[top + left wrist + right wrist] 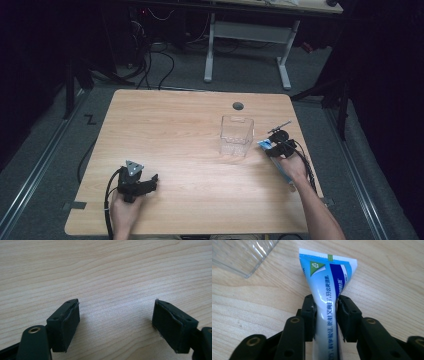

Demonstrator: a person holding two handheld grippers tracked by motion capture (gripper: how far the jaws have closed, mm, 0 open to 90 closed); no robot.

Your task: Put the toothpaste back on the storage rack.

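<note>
A blue-and-white toothpaste tube [328, 275] is pinched between my right gripper's [326, 312] jaws, its flat crimped end pointing away over the wood. In the high view the right gripper [277, 147] holds the tube [266, 145] near the table's right edge, just right of a clear plastic box [236, 135]. A corner of that clear box [239, 252] lies at the upper left of the right gripper view. My left gripper [152, 182] rests near the front left of the table. Its jaws stand wide apart over bare wood, the left gripper [116, 322] holding nothing.
The wooden table [175, 125] has a round cable hole [238, 106] near its far edge, behind the clear box. A white-legged desk [245, 35] and cables stand on the floor beyond. Black cables trail from both grippers toward the front edge.
</note>
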